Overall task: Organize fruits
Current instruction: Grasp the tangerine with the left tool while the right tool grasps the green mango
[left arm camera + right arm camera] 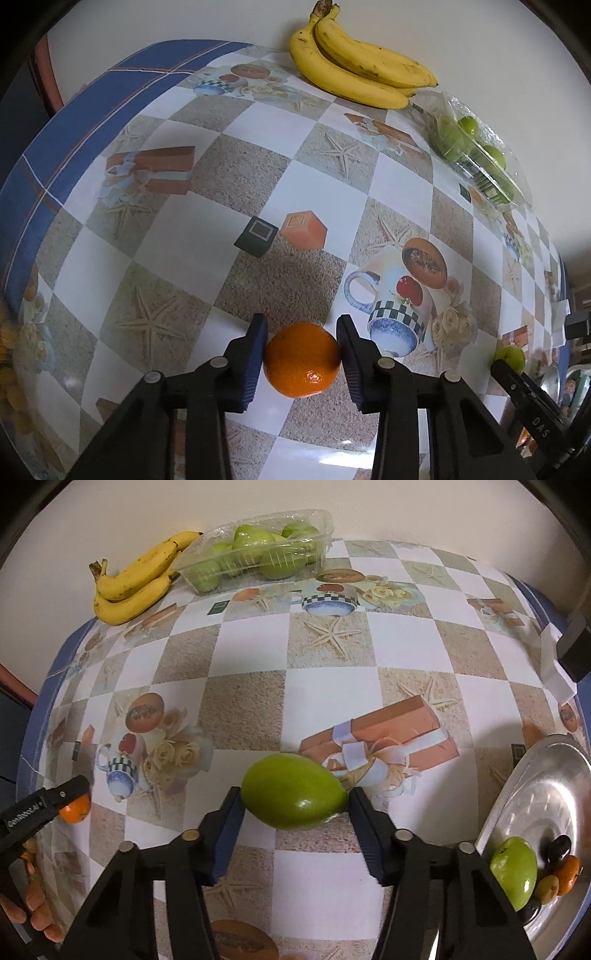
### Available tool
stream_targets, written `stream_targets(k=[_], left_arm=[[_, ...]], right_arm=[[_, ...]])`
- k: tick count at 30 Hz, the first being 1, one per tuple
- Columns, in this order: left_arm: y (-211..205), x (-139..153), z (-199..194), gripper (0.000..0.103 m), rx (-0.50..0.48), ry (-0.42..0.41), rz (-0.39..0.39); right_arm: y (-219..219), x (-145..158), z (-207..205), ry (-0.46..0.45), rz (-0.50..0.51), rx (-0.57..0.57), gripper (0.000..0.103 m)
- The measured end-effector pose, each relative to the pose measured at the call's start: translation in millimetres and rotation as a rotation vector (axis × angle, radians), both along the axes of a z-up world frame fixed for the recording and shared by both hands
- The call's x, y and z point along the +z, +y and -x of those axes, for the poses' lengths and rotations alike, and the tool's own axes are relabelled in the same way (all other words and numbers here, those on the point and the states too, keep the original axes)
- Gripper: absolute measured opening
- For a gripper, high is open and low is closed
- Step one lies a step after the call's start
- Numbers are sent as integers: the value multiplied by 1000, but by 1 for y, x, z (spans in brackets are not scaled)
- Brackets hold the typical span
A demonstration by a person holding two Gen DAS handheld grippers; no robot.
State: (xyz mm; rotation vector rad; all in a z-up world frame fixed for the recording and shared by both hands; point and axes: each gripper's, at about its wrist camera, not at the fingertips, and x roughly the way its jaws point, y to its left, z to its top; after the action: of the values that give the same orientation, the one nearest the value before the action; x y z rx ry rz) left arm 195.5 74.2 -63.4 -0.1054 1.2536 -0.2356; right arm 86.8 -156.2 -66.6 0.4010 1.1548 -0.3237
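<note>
My left gripper (pixel 301 330) is shut on an orange mandarin (pixel 302 360), held between its blue pads above the patterned tablecloth. My right gripper (pixel 295 803) is shut on a green fruit (pixel 293 791), also above the cloth. In the right wrist view the left gripper (pixel 79 794) shows at the far left with the mandarin (pixel 75 808). In the left wrist view the right gripper (pixel 506 360) shows at the right edge with its green fruit (pixel 511 357). A metal plate (pixel 546 794) at the right holds a green fruit (pixel 514 871) and several small fruits.
A bunch of bananas (pixel 354 70) lies at the table's far edge by the wall; it also shows in the right wrist view (pixel 136 578). A clear plastic tray of green fruits (pixel 258 552) sits beside it. A black object (pixel 574 650) stands at the right edge.
</note>
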Motion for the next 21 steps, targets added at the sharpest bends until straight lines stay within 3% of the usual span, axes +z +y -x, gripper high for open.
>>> stream_targets(k=[12, 21], left_arm=[[-10, 6, 6, 40, -26, -4, 5], [-44, 24, 21, 40, -111, -40, 4]], right_arm=[[-1, 7, 7, -23, -1, -7, 57], [-3, 13, 13, -5, -11, -23, 58]])
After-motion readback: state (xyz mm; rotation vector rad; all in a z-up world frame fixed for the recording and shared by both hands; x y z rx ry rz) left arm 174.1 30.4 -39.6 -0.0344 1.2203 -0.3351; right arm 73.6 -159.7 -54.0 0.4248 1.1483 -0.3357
